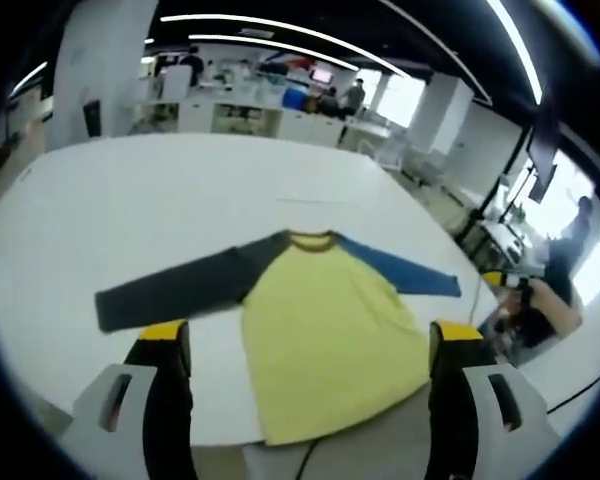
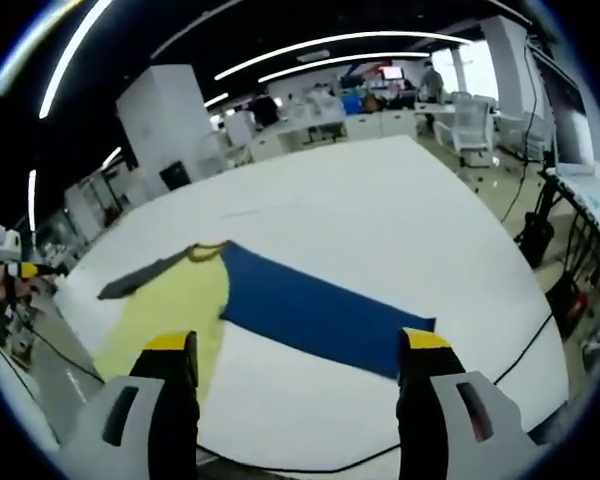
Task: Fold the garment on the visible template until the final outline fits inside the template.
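Office space stretches out behind a large white worktop, with desks, monitors and ceiling light strips far back, and a few people standing or sitting among them.

In the left gripper view, the left hand-held gripper has its two black, yellow-tipped jaws spread wide apart with nothing between them; it hangs above the near edge of the worktop. Just beyond the jaws lies the garment, a long-sleeved shirt spread flat, front up, collar pointing away from the camera. Its body is yellow, and its hem reaches to the near edge of the worktop. The dark grey sleeve stretches out to the left in this view; the blue sleeve stretches to the right. A thin dark cable runs along the worktop past the blue cuff.

In the right gripper view, the right hand-held gripper is likewise wide open and holds nothing. Its jaws stand over the near edge of the worktop, and the blue sleeve lies flat between and just beyond them, the cuff close to the right jaw. The yellow body lies to the left, with the grey sleeve farther off. No template outline can be made out on the white surface in either view.
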